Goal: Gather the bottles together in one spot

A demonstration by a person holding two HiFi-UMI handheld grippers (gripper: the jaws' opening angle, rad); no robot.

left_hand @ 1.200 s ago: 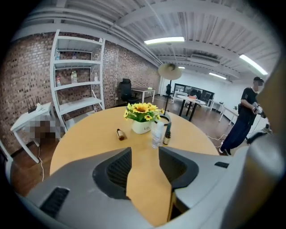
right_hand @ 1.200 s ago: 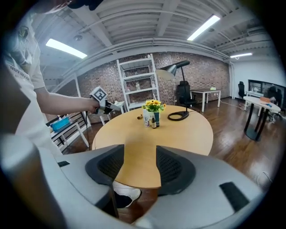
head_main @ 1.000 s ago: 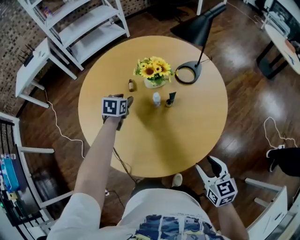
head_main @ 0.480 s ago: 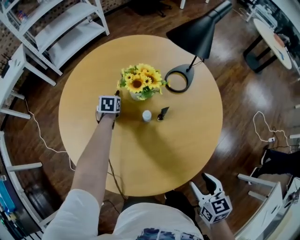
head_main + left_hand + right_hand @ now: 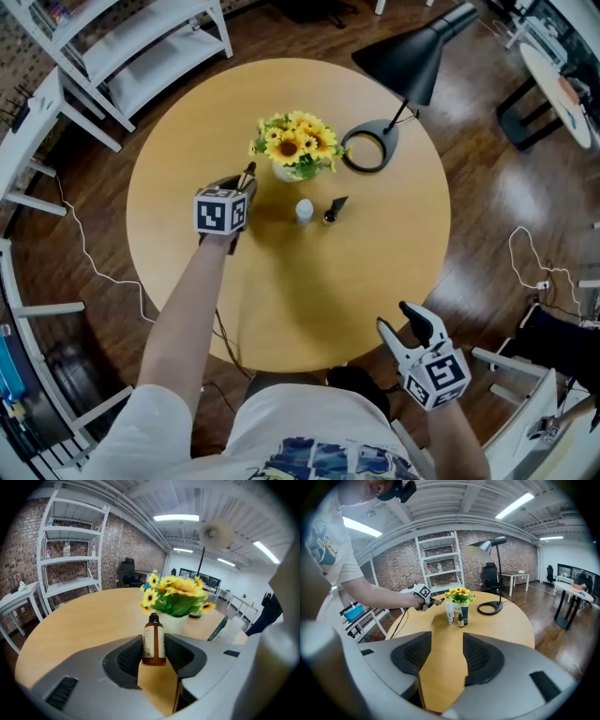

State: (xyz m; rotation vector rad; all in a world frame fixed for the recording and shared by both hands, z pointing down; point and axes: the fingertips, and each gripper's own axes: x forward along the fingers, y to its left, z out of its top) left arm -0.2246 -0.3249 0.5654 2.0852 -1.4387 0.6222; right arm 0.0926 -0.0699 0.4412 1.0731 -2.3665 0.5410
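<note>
A small brown bottle (image 5: 153, 641) with a black cap stands upright between the pads of my left gripper (image 5: 154, 654). The jaws are closing and both pads touch its sides. In the head view that gripper (image 5: 247, 178) sits just left of the sunflower vase (image 5: 298, 155). A white bottle (image 5: 304, 211), a dark tube (image 5: 337, 203) and a tiny dark bottle (image 5: 460, 619) stand together in front of the vase. My right gripper (image 5: 401, 321) hangs off the table's near edge, its jaws closing with nothing between them.
The round wooden table (image 5: 281, 300) also carries a black desk lamp (image 5: 370, 150) behind the flowers. White shelving (image 5: 122, 47) stands at the far left. Cables trail over the dark wood floor (image 5: 506, 216).
The left gripper has reached the brown bottle beside the vase and its jaws have closed in on it. The right gripper has stayed near the table's front edge.
</note>
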